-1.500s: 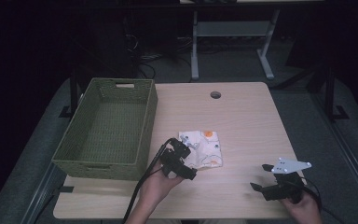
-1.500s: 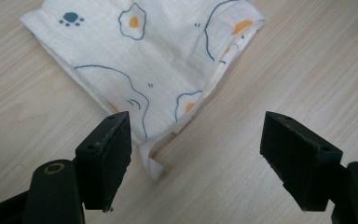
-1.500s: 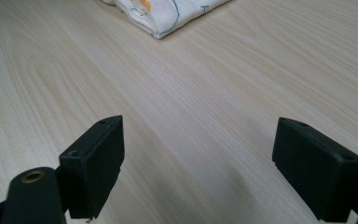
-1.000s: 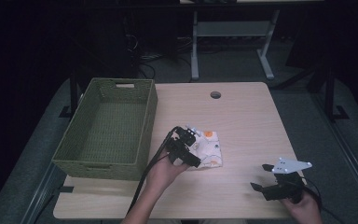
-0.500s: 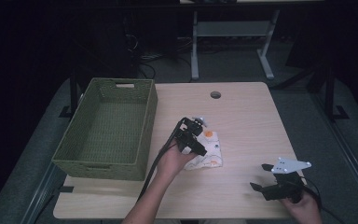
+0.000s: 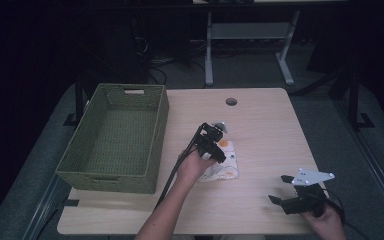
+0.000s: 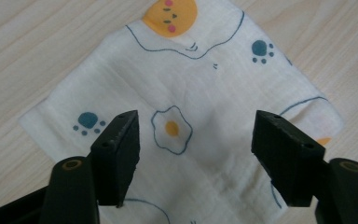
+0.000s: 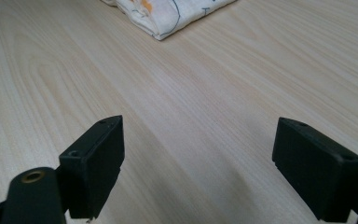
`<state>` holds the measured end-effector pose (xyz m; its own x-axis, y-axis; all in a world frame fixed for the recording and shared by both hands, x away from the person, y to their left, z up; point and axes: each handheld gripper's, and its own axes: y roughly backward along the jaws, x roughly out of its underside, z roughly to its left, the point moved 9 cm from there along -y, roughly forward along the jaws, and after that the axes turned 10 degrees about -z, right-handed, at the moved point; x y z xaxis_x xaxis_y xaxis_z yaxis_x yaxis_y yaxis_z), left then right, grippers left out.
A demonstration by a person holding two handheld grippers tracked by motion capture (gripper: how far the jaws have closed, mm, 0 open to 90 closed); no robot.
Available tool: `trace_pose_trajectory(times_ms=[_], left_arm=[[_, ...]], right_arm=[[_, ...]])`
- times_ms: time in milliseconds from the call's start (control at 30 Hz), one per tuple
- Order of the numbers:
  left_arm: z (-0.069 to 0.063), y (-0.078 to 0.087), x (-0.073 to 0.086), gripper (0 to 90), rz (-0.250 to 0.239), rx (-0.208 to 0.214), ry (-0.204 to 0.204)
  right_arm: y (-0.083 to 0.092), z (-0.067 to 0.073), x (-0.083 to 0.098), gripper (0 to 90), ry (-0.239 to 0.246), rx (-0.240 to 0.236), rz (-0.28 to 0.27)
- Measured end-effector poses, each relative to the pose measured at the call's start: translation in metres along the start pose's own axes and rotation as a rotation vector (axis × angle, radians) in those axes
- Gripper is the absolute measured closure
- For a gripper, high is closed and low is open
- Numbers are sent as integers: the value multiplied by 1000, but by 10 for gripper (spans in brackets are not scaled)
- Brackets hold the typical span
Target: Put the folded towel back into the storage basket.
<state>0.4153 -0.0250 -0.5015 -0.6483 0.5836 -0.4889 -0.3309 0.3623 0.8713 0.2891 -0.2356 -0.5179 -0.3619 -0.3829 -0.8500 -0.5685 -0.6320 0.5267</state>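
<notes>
We saw the right gripper (image 6: 284,190) nearest the person, low at the table's (image 6: 270,125) right front corner, jaws spread wide with nothing between them. Its grey three-cornered plate (image 6: 313,176) sat on top, the right hand (image 6: 325,220) behind it. In the right gripper view the gripper (image 8: 196,163) looked along bare pale wood toward a folded edge of the cloth (image 8: 168,14), well apart from the jaws.

Next out, the left forearm (image 6: 167,210) ran up from the bottom edge to the left hand (image 6: 192,165), which held the left gripper (image 6: 219,131) over the folded cloth (image 6: 225,167) near the table's middle. A black cable (image 6: 177,167) trailed back along the arm. In the left gripper view the gripper (image 7: 196,140) pointed down at the cloth (image 7: 205,93), jaws open and straddling it, gripping nothing. We could not tell if the tips touched the fabric.

The cloth was white, printed with a fried egg (image 7: 171,129), blue paw prints (image 7: 87,121) and an orange face (image 7: 169,16). It lay flat on the wood, just right of the basket.

The green woven basket (image 6: 80,155) sat on the table's left side, one handle slot visible in its far wall. Farther back, a round grommet hole (image 6: 231,101) sat near the table's far edge. Beyond that, a white desk frame (image 6: 250,35) stood on dark floor.
</notes>
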Motion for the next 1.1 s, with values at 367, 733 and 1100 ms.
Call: trace_pose_trajectory(times_ms=[367, 733, 1100], left_arm=[[0, -20, 2, 377, 55, 0, -16], [-5, -25, 3, 458, 97, -12, -76], [-1, -24, -1, 612, 168, 1, -113]], right_arm=[[3, -2, 0, 164, 0, 9, -3], [1, -1, -1, 164, 4, 9, -2], [2, -2, -1, 164, 5, 11, -5]])
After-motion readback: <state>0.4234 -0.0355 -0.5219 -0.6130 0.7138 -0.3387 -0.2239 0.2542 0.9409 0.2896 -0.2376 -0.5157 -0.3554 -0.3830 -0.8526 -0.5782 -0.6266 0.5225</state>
